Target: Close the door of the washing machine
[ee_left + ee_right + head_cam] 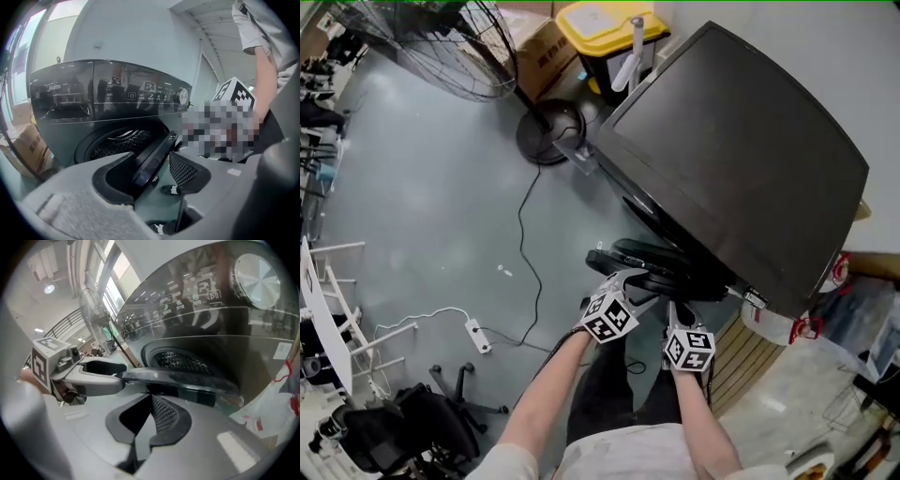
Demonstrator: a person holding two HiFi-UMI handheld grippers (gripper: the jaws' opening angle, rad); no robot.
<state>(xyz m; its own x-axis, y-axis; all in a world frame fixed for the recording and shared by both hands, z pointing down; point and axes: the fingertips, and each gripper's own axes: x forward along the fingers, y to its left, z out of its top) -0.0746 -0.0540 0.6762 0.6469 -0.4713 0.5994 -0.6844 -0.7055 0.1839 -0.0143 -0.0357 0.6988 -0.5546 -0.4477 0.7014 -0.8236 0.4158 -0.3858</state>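
Grey floor (422,216) spreads beside the dark washing machine (741,159), whose door (649,260) stands swung open. Left hand-held gripper (154,164) has its jaws apart around the door's edge, probably to swing it shut. Right hand-held gripper (151,401), jaws together and empty, hovers just beside.

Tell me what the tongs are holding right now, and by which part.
The left tongs straddle the free rim of the washing machine door, loosely, not clamped; the right tongs are shut and empty.
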